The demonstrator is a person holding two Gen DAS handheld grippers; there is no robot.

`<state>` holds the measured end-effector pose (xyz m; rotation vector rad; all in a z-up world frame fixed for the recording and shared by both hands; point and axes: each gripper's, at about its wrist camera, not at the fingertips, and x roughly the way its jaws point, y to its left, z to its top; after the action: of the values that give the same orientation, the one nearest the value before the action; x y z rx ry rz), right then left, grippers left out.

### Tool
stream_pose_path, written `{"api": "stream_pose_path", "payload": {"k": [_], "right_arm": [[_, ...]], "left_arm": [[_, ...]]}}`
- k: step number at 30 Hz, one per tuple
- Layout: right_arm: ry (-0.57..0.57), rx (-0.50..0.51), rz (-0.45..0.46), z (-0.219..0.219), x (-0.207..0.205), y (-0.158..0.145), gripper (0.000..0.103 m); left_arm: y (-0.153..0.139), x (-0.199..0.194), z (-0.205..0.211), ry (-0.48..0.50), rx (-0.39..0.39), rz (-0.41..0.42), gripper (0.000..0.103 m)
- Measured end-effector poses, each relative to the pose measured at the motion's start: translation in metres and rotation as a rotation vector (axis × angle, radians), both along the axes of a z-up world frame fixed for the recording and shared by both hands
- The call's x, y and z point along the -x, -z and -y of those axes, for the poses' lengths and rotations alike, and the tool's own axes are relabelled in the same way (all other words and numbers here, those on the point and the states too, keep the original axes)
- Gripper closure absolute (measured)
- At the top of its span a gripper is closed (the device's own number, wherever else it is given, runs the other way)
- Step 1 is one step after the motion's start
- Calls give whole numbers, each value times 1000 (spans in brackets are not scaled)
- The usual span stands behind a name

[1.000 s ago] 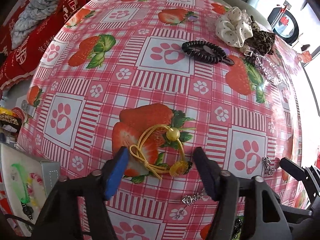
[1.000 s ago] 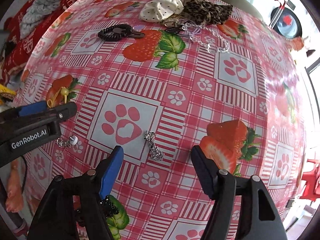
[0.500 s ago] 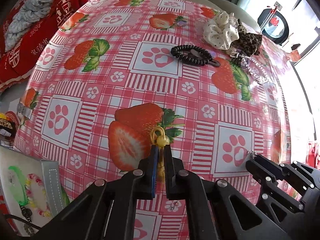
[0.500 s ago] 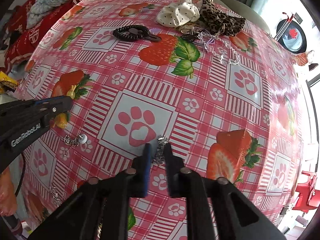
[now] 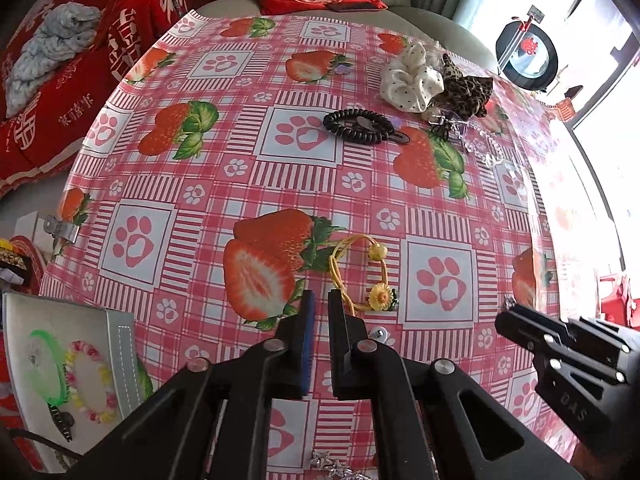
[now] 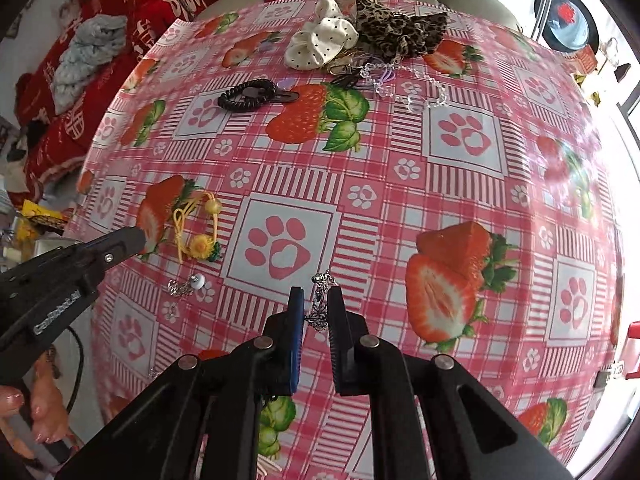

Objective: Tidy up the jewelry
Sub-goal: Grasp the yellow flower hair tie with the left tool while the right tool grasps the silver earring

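Bright daylight from blown-out right side, glare on glossy tablecloth (image 5: 360, 184), strong fisheye bending, dark corners

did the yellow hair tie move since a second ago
Yes: the yellow hair tie shifted right, off the printed strawberry toward the paw print.

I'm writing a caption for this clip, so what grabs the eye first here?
The loud pink tablecloth with strawberries and paw prints fills both views. Low in the picture, the right gripper pinches a silver chain, while a yellow hair tie with a sunflower charm lies just beside the shut left gripper.
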<state>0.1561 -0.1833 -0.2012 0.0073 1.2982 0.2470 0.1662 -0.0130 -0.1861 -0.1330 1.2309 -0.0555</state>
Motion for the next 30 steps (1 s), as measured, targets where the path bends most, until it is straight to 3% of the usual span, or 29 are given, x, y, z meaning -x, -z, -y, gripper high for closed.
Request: {"api": "stream_pose_path", "payload": {"k": [5,6,7,8,18,19,22,23,25,27,28,30], "right_arm": [[18,-18,-3,8,6,-5,91],[27,-23,-3,11,7,-6,91],[32,-26,-3,13,8,-7,91],[39,-30,-4,17,9,-8,91],[85,-63,-5,38,15,-13,91],[87,-64,-4,39,16,-14,91],[93,-69,-4,43,18,-15,90],[95,-71,-4,44,19,-15,91],[101,-77,-4,47,19,-16,91],[106,-80,-4,50,20,-17,91],[108,-81,-5,50,21,-17,90],[113,-81,-6,52,21,-17,91]], "left_arm": [[2,0,3,-12,18,-19,90],[2,1,4,-11,14,-16,83],[2,1,4,-11,10,-18,61],[3,-1,5,-15,-5,-30,0],[37,-29,32,10,-76,-68,0],[41,-32,36,18,-85,-71,3],[56,-40,47,47,-106,-110,23],[55,-42,47,43,-110,-98,24],[55,-42,51,46,-113,-89,38],[53,-42,54,71,-112,-69,82],[53,-42,55,81,-108,-71,89],[52,-41,53,86,-89,-66,91]]}}
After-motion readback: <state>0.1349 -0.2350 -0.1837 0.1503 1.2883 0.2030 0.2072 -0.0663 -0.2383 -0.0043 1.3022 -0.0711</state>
